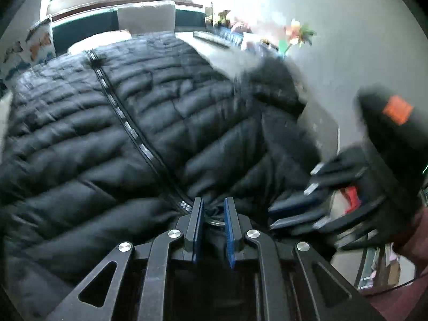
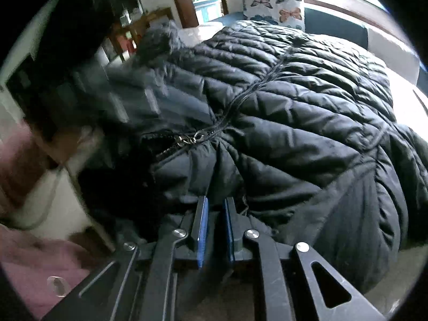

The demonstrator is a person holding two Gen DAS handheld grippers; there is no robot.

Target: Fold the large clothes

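Observation:
A black quilted puffer jacket (image 1: pixel 149 112) lies spread front-up on a pale surface (image 1: pixel 214 48), its zipper (image 1: pixel 125 123) running diagonally. Its fur-trimmed hood (image 1: pixel 270 80) is bunched at the right, blurred. My left gripper (image 1: pixel 214 210) is shut on jacket fabric near the zipper's top end. Blurred at the right, my right gripper (image 1: pixel 275 215) also grips the jacket's edge. In the right wrist view the jacket (image 2: pixel 294 112) fills the frame, and folds fan out from my right gripper (image 2: pixel 215 207), shut on the padded cloth. The zipper pull (image 2: pixel 199 135) lies just ahead of it.
A butterfly-print cushion (image 2: pixel 281 8) and a white cushion (image 1: pixel 145 17) stand at the far end under a window. Artificial flowers (image 1: pixel 299 34) and small items line the wall. A person's dark red sleeve (image 1: pixel 412 230) is at the right. Wooden shelves (image 2: pixel 128 34) stand beyond the hood.

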